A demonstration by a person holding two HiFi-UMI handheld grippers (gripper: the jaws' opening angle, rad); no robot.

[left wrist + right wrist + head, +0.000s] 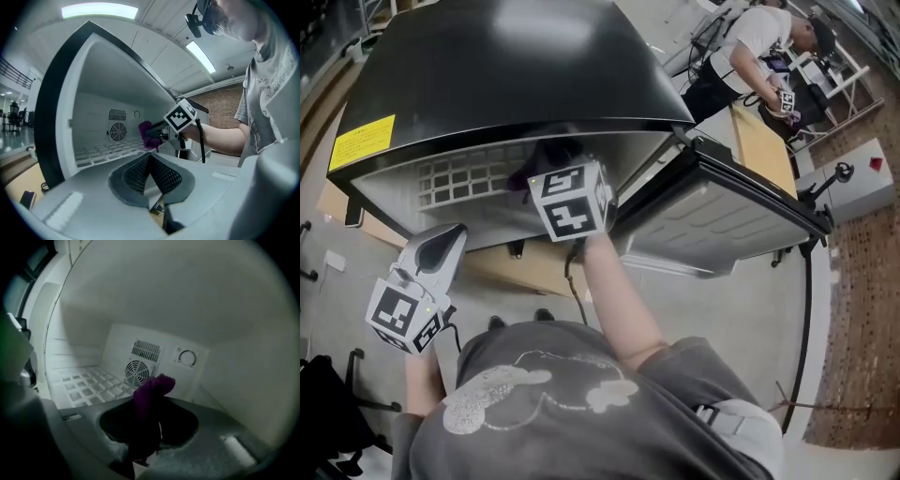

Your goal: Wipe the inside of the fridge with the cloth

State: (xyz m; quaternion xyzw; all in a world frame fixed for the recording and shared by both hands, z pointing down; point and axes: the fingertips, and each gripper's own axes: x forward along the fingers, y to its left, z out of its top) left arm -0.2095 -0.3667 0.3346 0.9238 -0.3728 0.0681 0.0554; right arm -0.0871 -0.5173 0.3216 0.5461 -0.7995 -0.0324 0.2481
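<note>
Had the right gripper [149, 423] clamped on a purple cloth [152, 391], bunched upright between its jaws, inside the open mini fridge [516, 75]. Faced the round fan grille [137, 371] on the back wall just ahead, with the white wire shelf [86, 383] lower left. Held the left gripper [150, 164] outside the fridge mouth, jaws pressed together on nothing, pointed toward the right one. Found the fridge door [722, 216] swung wide to the right.

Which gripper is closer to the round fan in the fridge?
Right. The right gripper, clamped on the purple cloth, is inside the fridge facing the fan; the left gripper hangs outside the opening, shut.
</note>
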